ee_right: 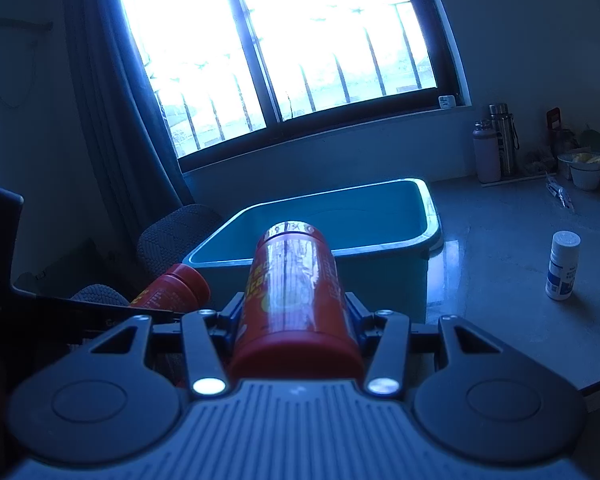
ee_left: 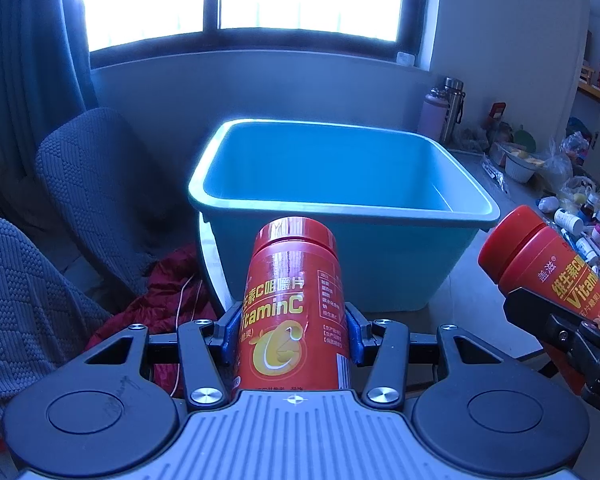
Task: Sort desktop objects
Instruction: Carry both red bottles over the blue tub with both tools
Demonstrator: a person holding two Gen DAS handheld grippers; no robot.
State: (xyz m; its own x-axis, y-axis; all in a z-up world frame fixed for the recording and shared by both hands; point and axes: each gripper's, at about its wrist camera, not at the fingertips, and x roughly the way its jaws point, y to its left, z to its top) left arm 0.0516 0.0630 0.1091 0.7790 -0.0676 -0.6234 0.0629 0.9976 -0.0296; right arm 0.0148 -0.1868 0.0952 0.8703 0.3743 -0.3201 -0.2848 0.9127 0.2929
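Note:
My left gripper (ee_left: 292,320) is shut on a red Vitamin C bottle (ee_left: 292,280), its blue pads pressing both sides of the label and its red cap pointing at the teal plastic bin (ee_left: 340,216) just ahead. The bin looks empty inside. At the right edge, a second red Vitamin C bottle (ee_left: 540,256) sits in my right gripper (ee_left: 556,320), cap aimed toward the bin. In the right wrist view, my right gripper (ee_right: 294,308) is shut on that bottle (ee_right: 292,280), before the bin (ee_right: 388,280). The left-hand bottle (ee_right: 176,284) shows at lower left.
A white pill bottle (ee_right: 563,266) stands on the table right of the bin. Two flasks (ee_left: 444,108) and a heap of bottles and bags (ee_left: 572,200) fill the back right. A grey knitted chair (ee_left: 92,184) and red cloth (ee_left: 168,292) lie left of the table.

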